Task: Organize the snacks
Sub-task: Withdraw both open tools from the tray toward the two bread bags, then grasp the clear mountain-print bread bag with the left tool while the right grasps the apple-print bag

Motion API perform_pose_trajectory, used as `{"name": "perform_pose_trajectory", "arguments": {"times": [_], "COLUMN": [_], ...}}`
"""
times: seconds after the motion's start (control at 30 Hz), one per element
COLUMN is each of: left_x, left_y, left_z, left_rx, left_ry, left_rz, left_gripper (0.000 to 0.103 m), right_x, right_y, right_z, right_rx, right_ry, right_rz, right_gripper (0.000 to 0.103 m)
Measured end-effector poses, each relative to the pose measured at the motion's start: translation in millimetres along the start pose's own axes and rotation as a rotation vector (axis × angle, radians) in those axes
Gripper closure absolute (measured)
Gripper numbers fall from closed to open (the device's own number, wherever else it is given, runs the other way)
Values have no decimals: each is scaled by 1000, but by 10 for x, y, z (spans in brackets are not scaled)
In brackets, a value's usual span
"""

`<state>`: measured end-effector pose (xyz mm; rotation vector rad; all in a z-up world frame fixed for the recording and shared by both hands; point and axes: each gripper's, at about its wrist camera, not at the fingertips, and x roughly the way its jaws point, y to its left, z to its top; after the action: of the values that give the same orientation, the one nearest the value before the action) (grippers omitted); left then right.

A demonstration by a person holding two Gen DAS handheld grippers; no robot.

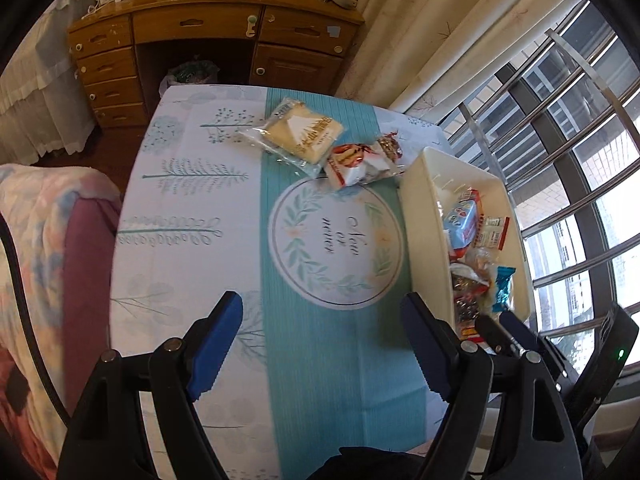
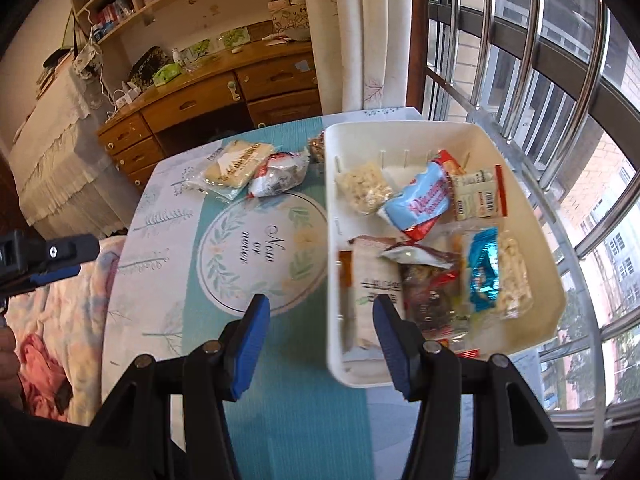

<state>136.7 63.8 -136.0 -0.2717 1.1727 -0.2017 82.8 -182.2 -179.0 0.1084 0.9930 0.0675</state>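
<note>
Three snacks lie on the patterned tablecloth (image 1: 192, 208): a yellow cracker pack (image 1: 298, 134) (image 2: 236, 168), a red-and-white pack (image 1: 352, 164) (image 2: 280, 174) and a small brown sweet (image 1: 390, 146) (image 2: 316, 148). To their right a white bin (image 1: 418, 216) (image 2: 400, 127) holds several packs, among them a blue-and-red bag (image 2: 420, 204) and a teal foil one (image 2: 484, 272). My left gripper (image 1: 320, 320) hangs open over the cloth with nothing between its jaws. My right gripper (image 2: 320, 316) (image 1: 498, 326) straddles the bin's near left wall, jaws apart and pressing on nothing.
A wooden desk (image 1: 208, 24) (image 2: 200, 100) with drawers stands beyond the table's far edge. A quilted bed (image 1: 40, 240) borders the left side. A barred window (image 1: 560, 120) (image 2: 540, 60) and a curtain (image 1: 432, 28) close off the right, just behind the bin.
</note>
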Motion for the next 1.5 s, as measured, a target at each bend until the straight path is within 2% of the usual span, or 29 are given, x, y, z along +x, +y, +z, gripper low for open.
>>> {"name": "perform_pose_trajectory", "arguments": {"times": [0.27, 0.43, 0.6, 0.7, 0.93, 1.1, 1.27, 1.5], "left_x": [48, 187, 370, 478, 786, 1090, 1529, 2128], "left_y": [423, 522, 492, 413, 199, 78, -6, -86], "left_z": [202, 386, 674, 857, 1365, 1684, 1997, 2308], "left_rx": [115, 164, 215, 260, 326, 328, 293, 244], "left_ry": [46, 75, 94, 104, 120, 144, 206, 286], "left_rz": [23, 34, 52, 92, 149, 157, 169, 163], "left_gripper": [22, 22, 22, 22, 22, 22, 22, 22], "right_x": [195, 313, 451, 553, 816, 1056, 1294, 1569], "right_y": [442, 625, 751, 775, 678, 508, 368, 318], "right_z": [200, 392, 685, 895, 1366, 1627, 1827, 1947], "right_rx": [72, 90, 69, 58, 112, 180, 230, 130], "right_ry": [-17, -10, 8, 17, 45, 84, 130, 158], "right_rz": [14, 17, 47, 58, 102, 110, 131, 109], "right_gripper": [49, 49, 49, 49, 48, 48, 48, 41]}}
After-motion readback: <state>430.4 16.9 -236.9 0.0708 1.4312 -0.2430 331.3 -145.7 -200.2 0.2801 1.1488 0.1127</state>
